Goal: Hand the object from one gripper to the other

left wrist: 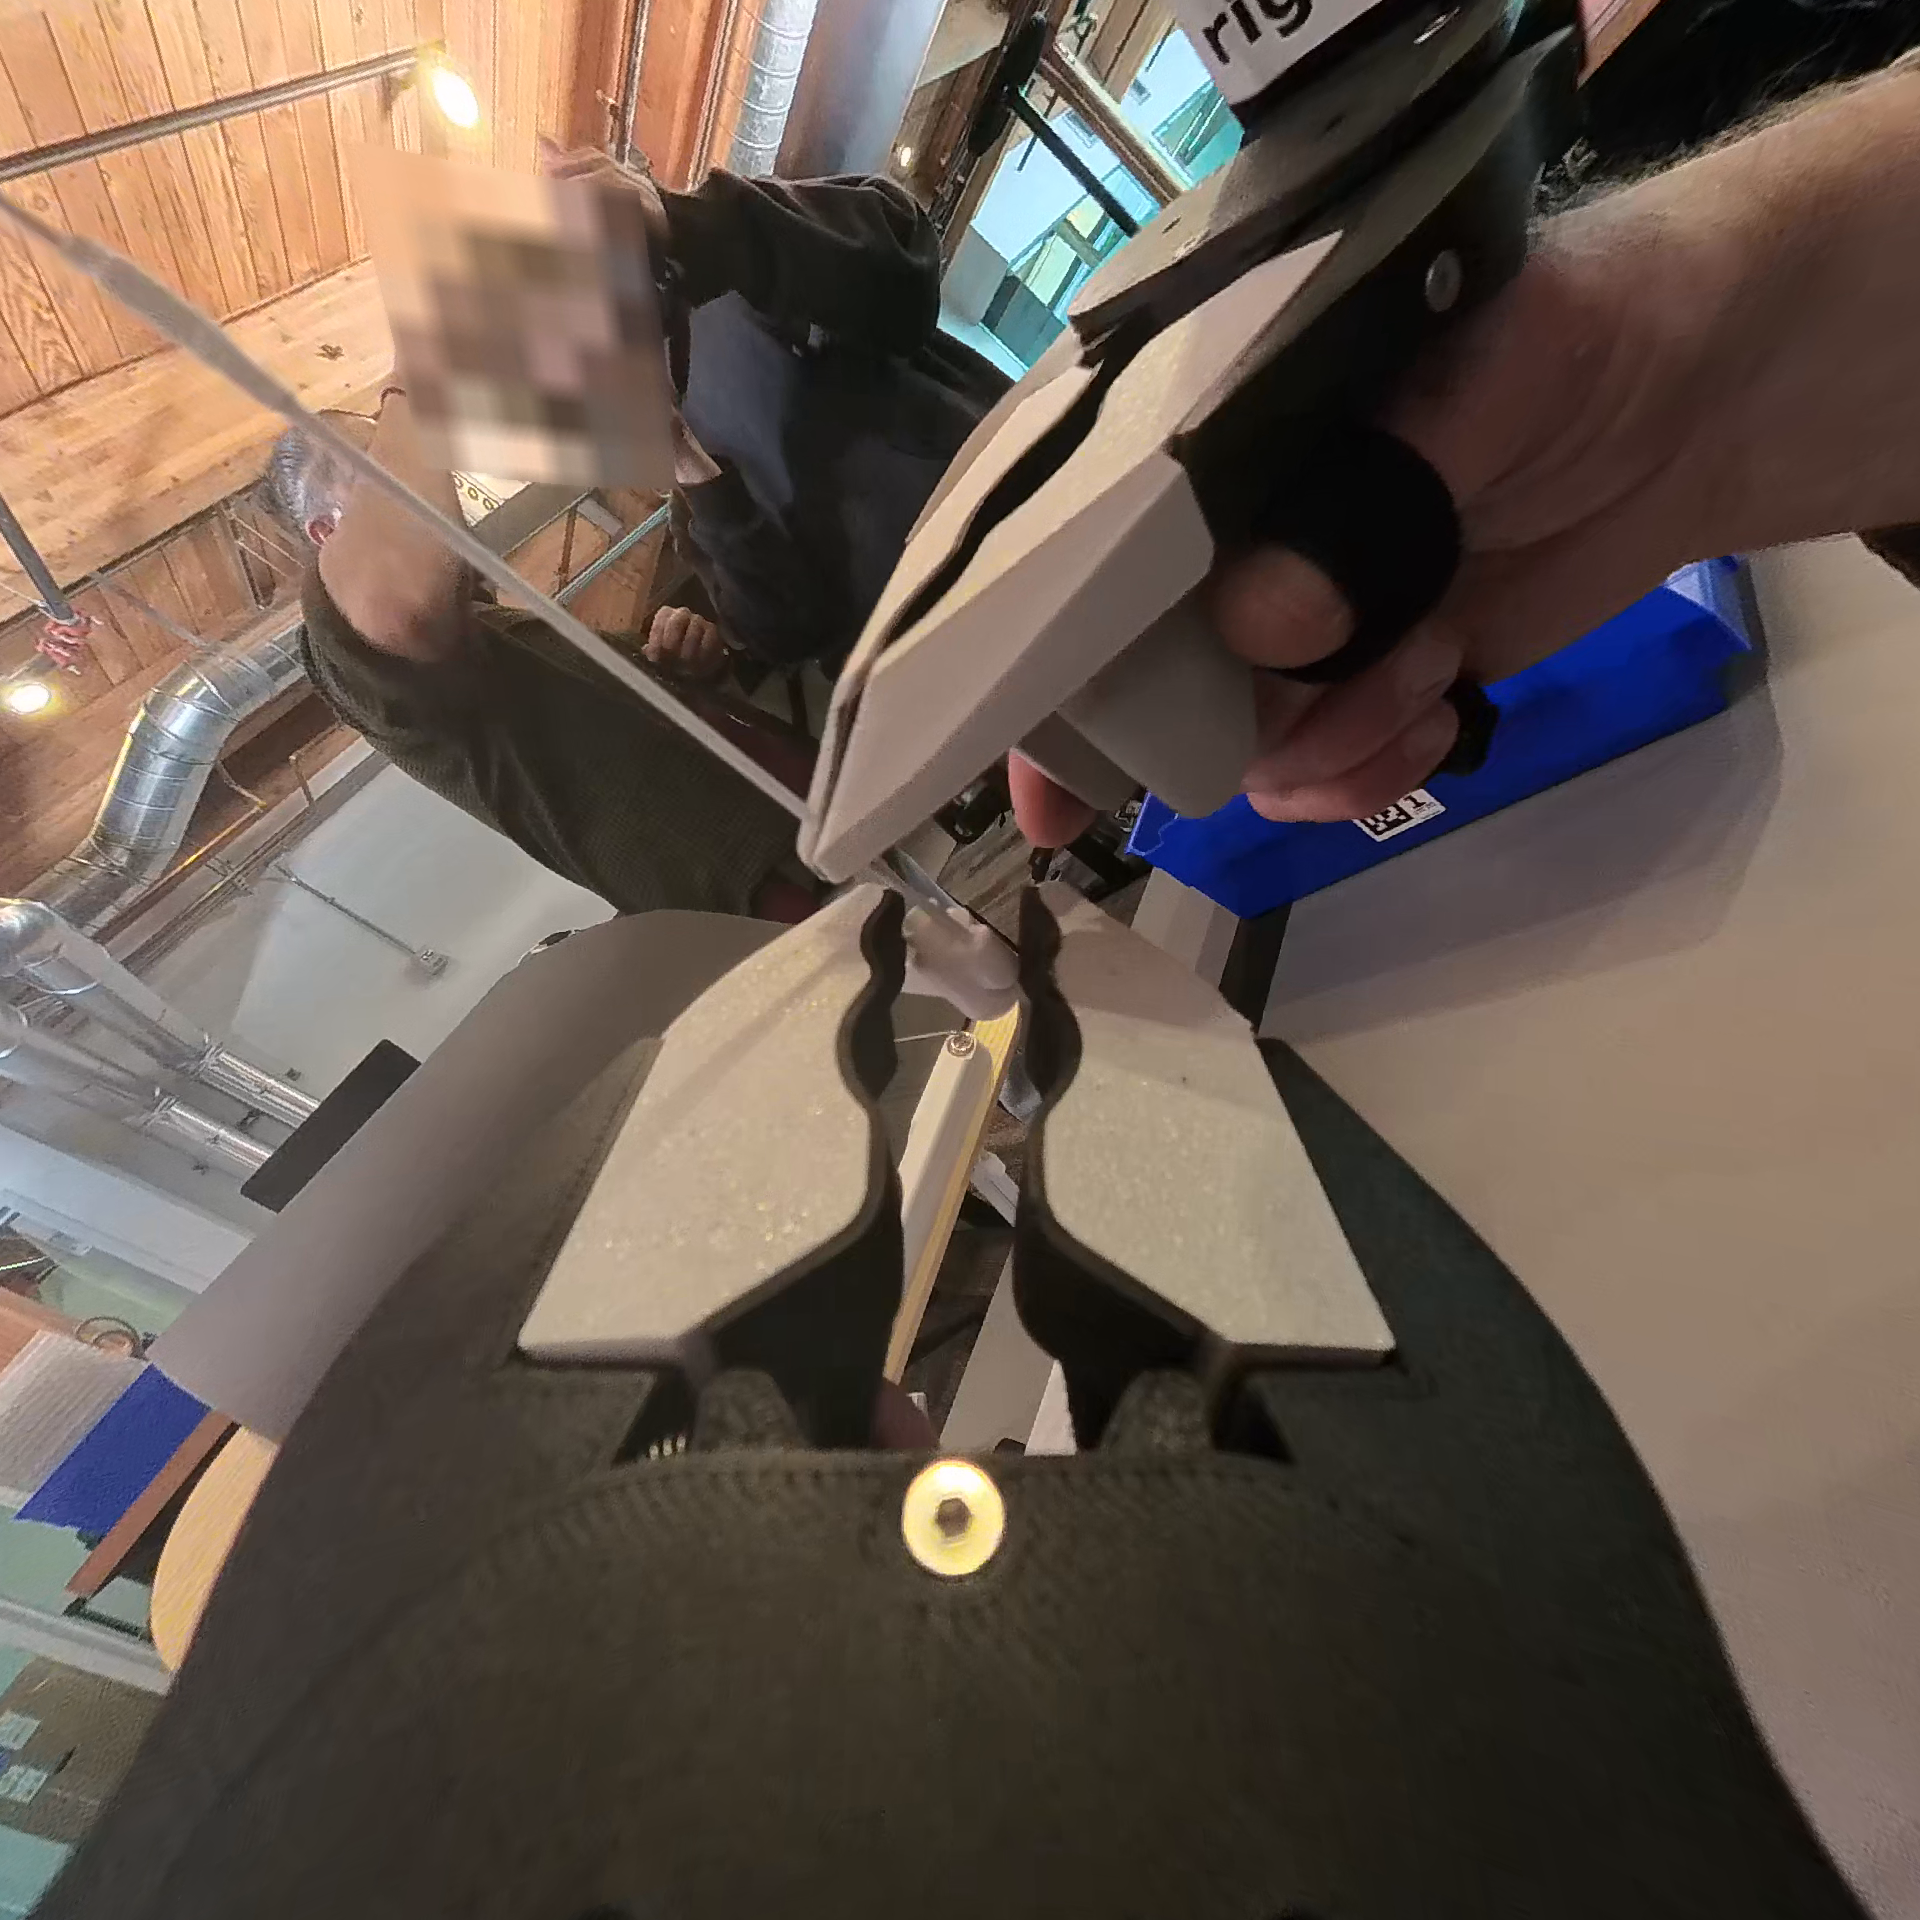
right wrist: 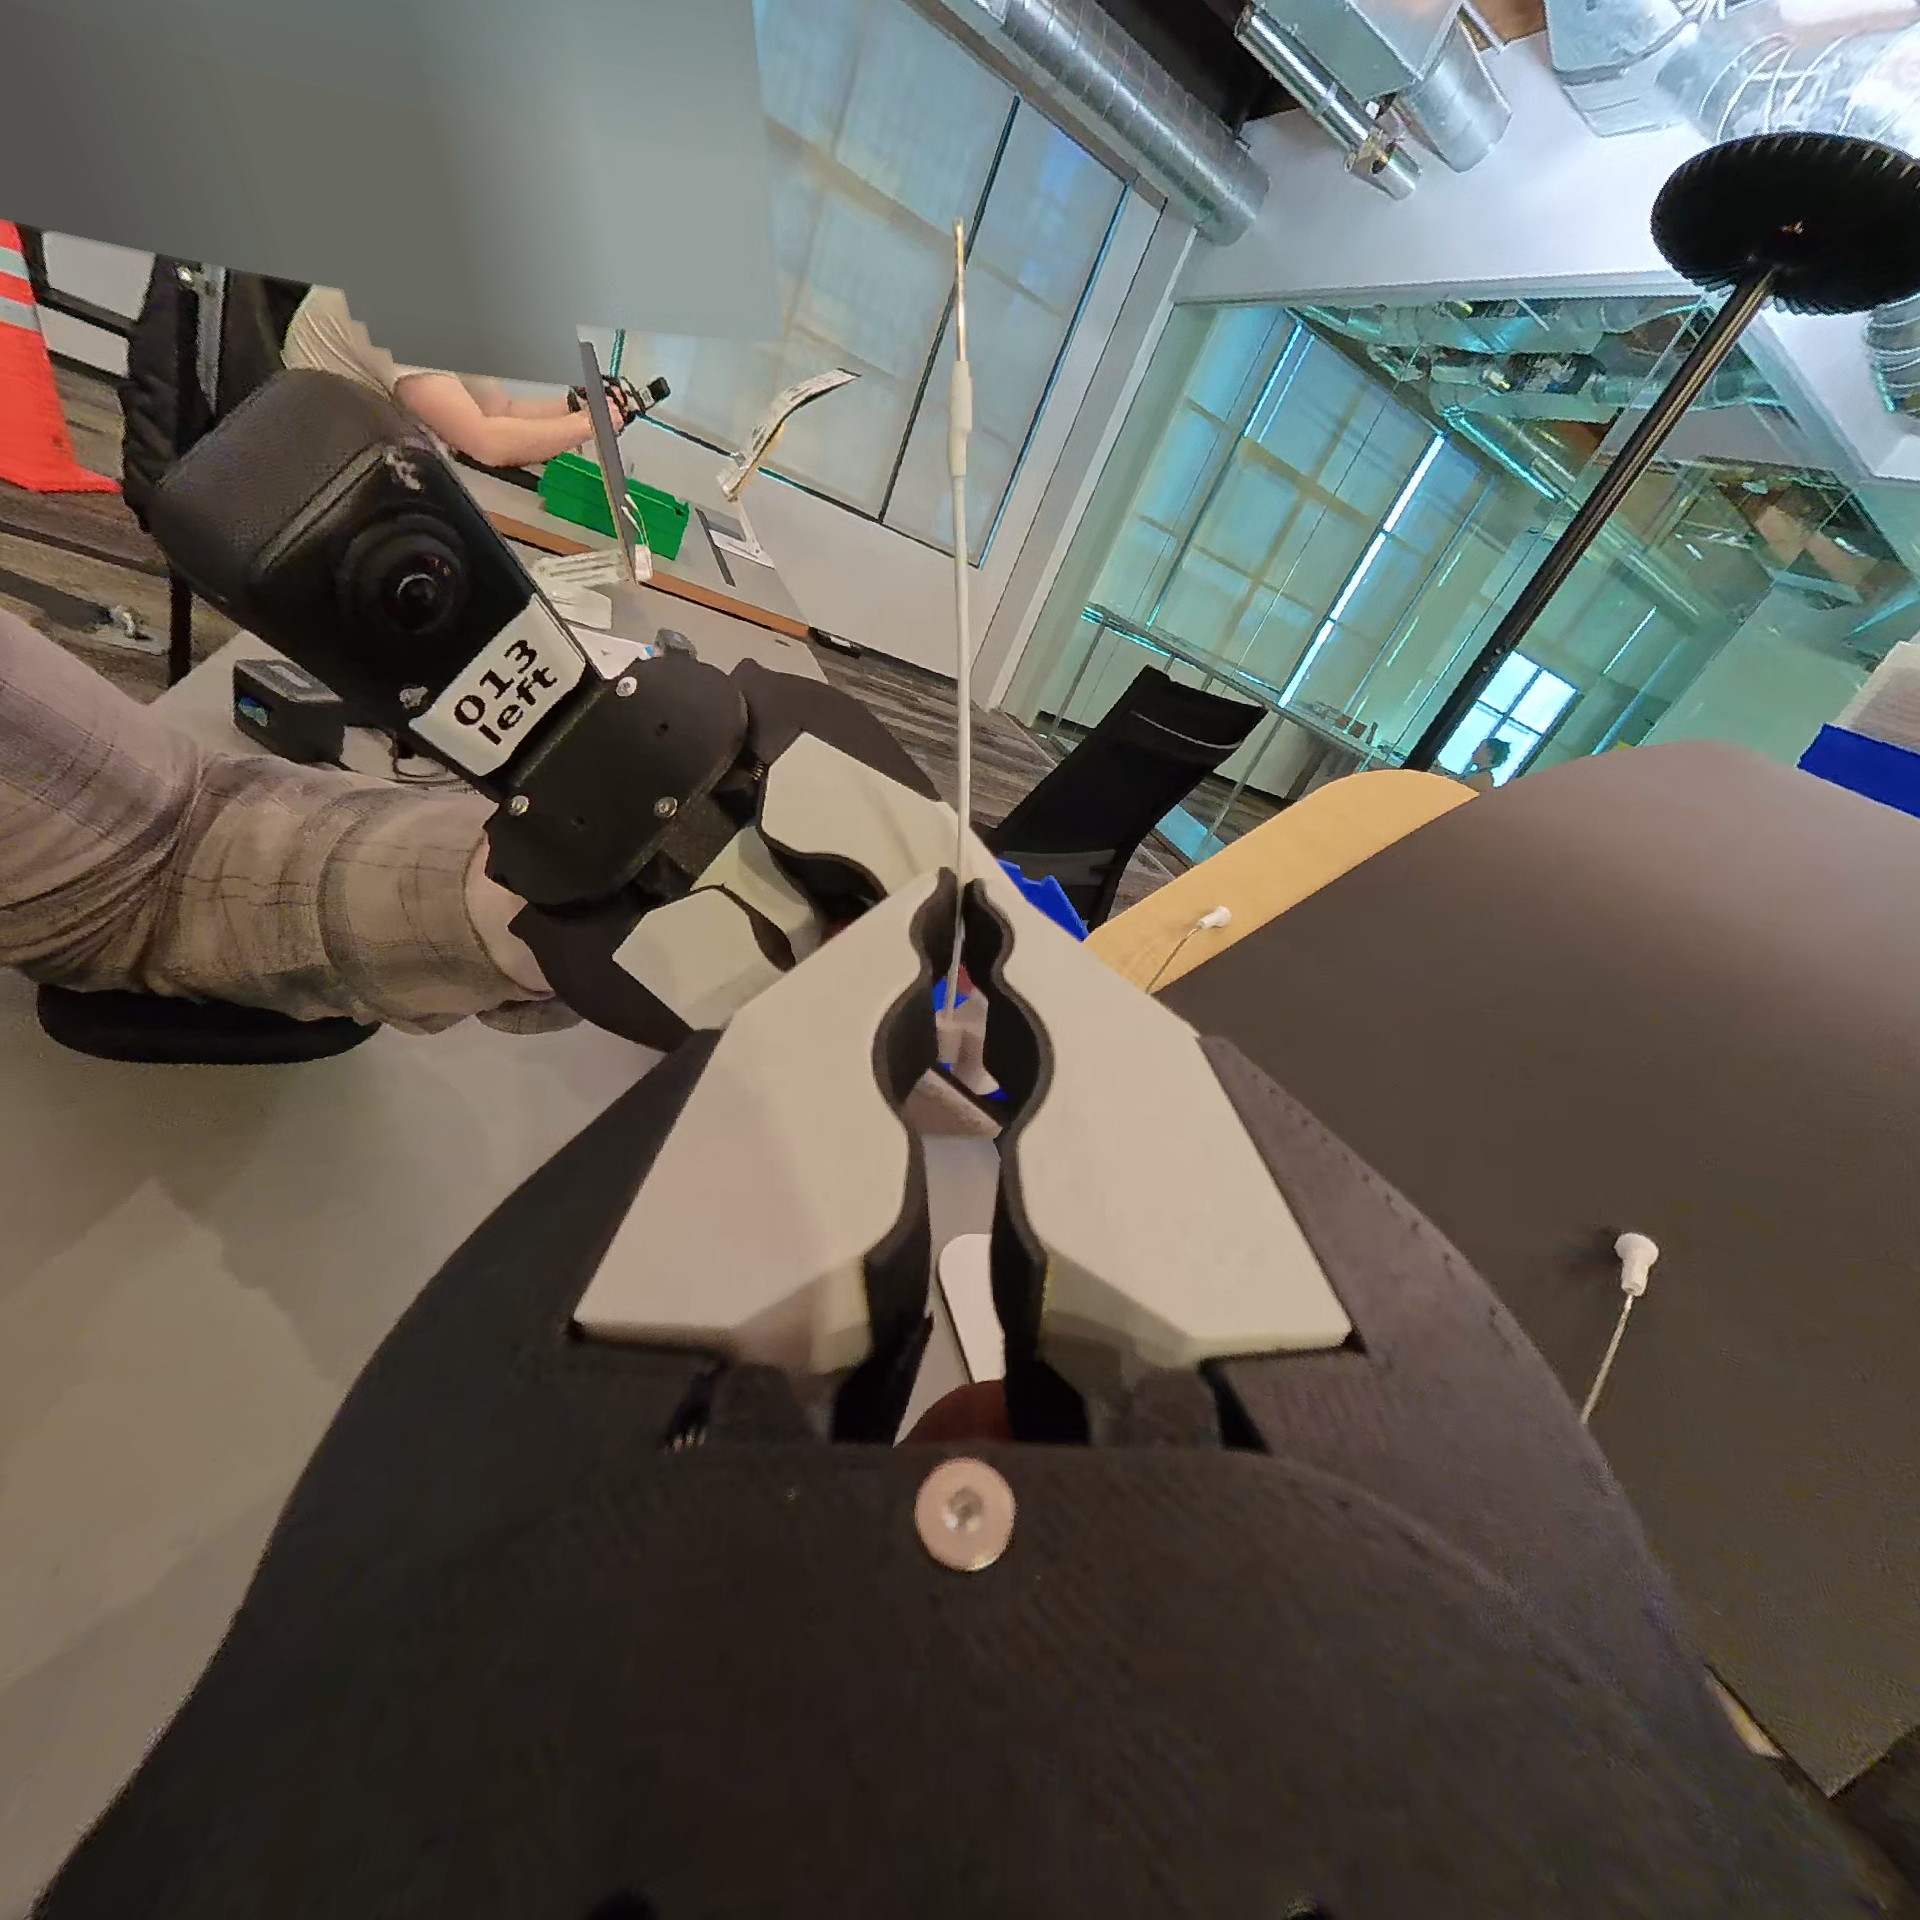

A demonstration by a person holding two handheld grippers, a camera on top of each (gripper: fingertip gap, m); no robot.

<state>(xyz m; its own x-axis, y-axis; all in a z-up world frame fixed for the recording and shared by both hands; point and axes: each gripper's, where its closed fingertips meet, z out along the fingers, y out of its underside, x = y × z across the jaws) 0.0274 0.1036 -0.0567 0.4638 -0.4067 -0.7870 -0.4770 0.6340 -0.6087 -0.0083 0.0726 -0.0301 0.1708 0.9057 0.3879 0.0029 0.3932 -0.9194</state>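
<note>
The object is a long thin white rod [left wrist: 436, 540] with a thicker white end piece [left wrist: 961, 961]. My left gripper [left wrist: 956, 920] is shut on that end piece, which sits between its black pads near the tips. My right gripper [left wrist: 826, 857] comes in from the upper right, held by a hand, and is shut on the thin rod just above the left tips. In the right wrist view my right gripper [right wrist: 958, 894] pinches the rod [right wrist: 964, 644], which rises straight up from the tips. The end piece [right wrist: 961, 1039] shows through the hollow between the pads. The left gripper's fingers [right wrist: 707, 935] lie just to the left.
A blue bin [left wrist: 1507, 769] stands on the grey table [left wrist: 1558, 1247]. Two more thin wires with white ends [right wrist: 1633, 1257] [right wrist: 1210, 920] lie on a dark sheet at the right. A black office chair [right wrist: 1143, 748], a black disc on a pole [right wrist: 1787, 223] and seated people are behind. One gripper's finger ends stand about 4 centimeters off the other's.
</note>
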